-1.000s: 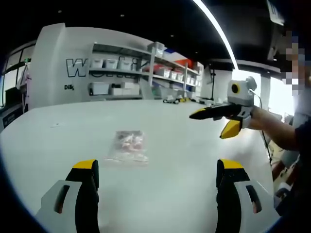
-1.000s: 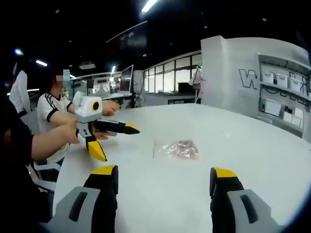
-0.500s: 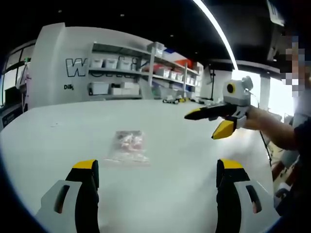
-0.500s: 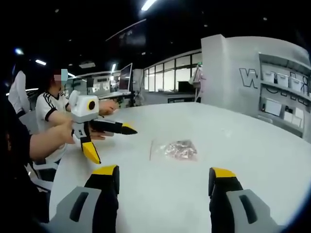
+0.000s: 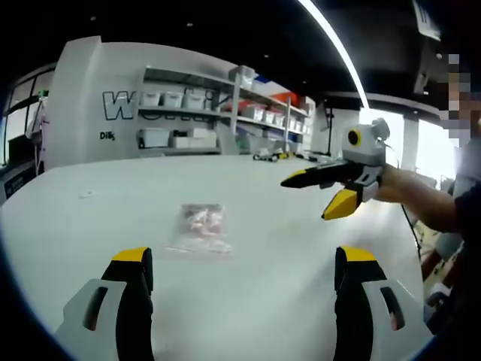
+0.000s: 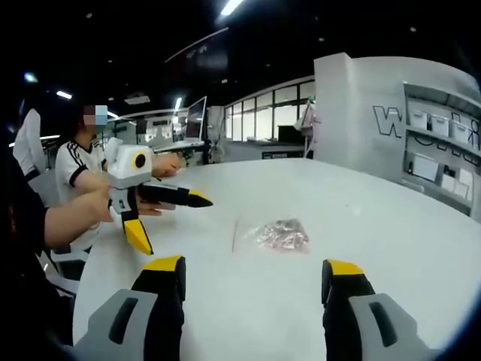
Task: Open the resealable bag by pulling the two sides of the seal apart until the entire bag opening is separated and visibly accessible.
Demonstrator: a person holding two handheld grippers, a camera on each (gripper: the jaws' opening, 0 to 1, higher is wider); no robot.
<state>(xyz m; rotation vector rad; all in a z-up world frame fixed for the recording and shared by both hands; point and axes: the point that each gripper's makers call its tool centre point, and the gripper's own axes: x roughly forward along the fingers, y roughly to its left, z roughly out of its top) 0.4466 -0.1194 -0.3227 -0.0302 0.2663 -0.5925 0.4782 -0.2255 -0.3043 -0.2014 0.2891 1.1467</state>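
Change since earlier frames: right gripper (image 5: 328, 192), seen in the left gripper view, has edged leftward toward the bag and dipped slightly; left gripper (image 6: 167, 216), seen in the right gripper view, has tilted its lower jaw further down. Bag has not moved.
Left gripper state: jaws spread wide in both views, nothing between them, held in the air above the table.
Resealable bag: clear bag (image 5: 200, 227) lying flat on the white table (image 5: 90, 218), with small pinkish contents inside; ahead of the left gripper's jaws and apart from them. In the right gripper view the bag (image 6: 272, 234) lies ahead, between the two grippers' lines of approach.
Seal: appears untouched; which edge carries it cannot be told at this sharpness.
Right gripper state: jaws spread wide, empty, hovering above the table, well apart from the bag.
Step in hand (judgement): approach before the first pinch; task barely begun.
Method advice: bring each gripper to an opposite lip of the mouth, pinch film only, pull apart evenly along the whole seal.
Room: bare tabletop all around the bag; table edges lie far off, seated person (image 6: 83, 177) beyond the left side.
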